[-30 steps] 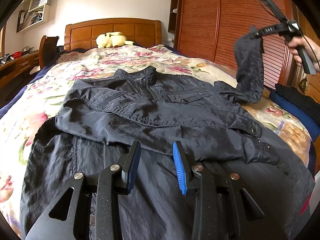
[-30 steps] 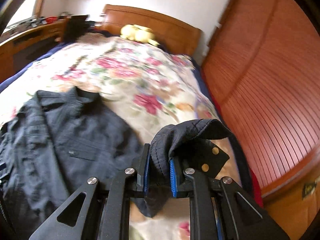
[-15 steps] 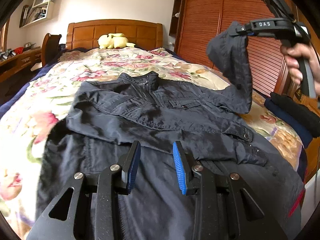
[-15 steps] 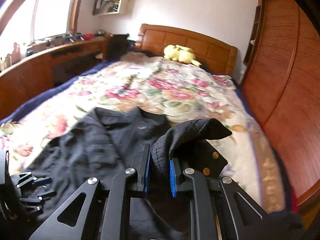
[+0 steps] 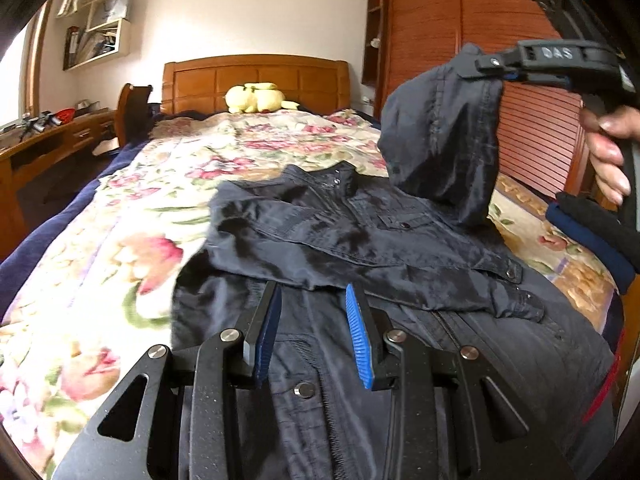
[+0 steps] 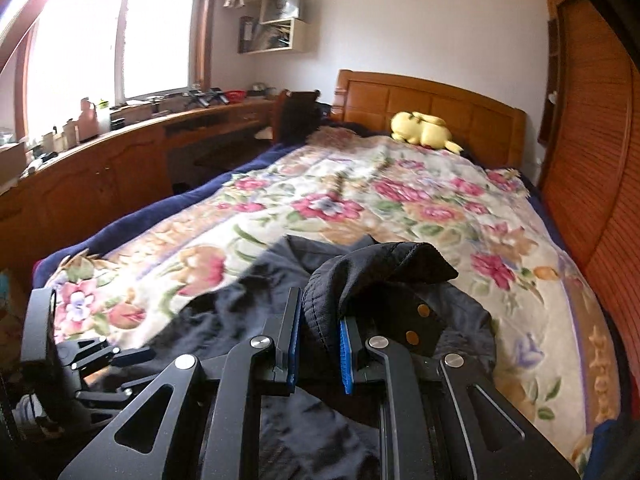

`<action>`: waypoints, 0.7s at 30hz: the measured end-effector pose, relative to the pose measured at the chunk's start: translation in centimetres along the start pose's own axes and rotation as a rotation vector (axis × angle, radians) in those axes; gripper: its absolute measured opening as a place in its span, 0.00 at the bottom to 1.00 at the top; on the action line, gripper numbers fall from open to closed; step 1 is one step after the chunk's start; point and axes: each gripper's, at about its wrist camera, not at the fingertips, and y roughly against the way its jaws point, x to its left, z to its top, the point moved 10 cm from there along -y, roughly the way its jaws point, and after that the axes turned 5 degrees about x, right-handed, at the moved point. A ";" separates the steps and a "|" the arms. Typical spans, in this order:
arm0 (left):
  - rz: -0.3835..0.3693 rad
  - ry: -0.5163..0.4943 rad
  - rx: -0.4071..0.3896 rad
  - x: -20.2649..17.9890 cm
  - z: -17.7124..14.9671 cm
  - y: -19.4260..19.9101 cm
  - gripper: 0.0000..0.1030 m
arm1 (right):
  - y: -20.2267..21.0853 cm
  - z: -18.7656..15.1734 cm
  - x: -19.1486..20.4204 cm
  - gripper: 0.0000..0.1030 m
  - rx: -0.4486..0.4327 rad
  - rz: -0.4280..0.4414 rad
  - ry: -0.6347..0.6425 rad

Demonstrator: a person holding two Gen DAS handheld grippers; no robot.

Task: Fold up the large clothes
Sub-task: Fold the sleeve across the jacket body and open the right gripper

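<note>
A dark navy jacket (image 5: 360, 240) lies front up on the floral bedspread (image 5: 120, 240), with its left sleeve folded across the chest. In the left wrist view, my left gripper (image 5: 314, 304) hovers open over the jacket's lower half with nothing between its fingers. My right gripper (image 5: 496, 70) is shut on the cuff of the other sleeve (image 5: 444, 140) and holds it in the air above the jacket's right shoulder. In the right wrist view, the cuff (image 6: 380, 268) is pinched in my right gripper (image 6: 320, 324). The left gripper (image 6: 132, 354) shows at the lower left there.
A yellow plush toy (image 5: 256, 98) lies by the wooden headboard (image 5: 256, 76). Slatted wardrobe doors (image 5: 536, 136) run along the right. A wooden desk (image 6: 100, 168) lines the left wall. Folded dark clothes (image 5: 592, 232) sit on the bed's right edge.
My right gripper has swung left with the sleeve, from beside the bed's right edge to above the jacket's body. The left gripper has drifted a little and stays open.
</note>
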 end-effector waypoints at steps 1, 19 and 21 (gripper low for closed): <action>0.006 0.004 -0.005 0.3 0.1 0.3 0.33 | -0.5 -0.3 -0.1 0.16 0.007 0.003 0.004; 0.013 -0.025 0.003 0.2 -0.7 0.0 0.33 | 0.3 -5.3 -2.1 0.44 0.142 -0.018 -0.027; 0.012 -0.029 0.009 0.0 -0.8 -0.2 0.33 | -0.9 -5.9 -0.9 0.44 0.164 -0.035 -0.036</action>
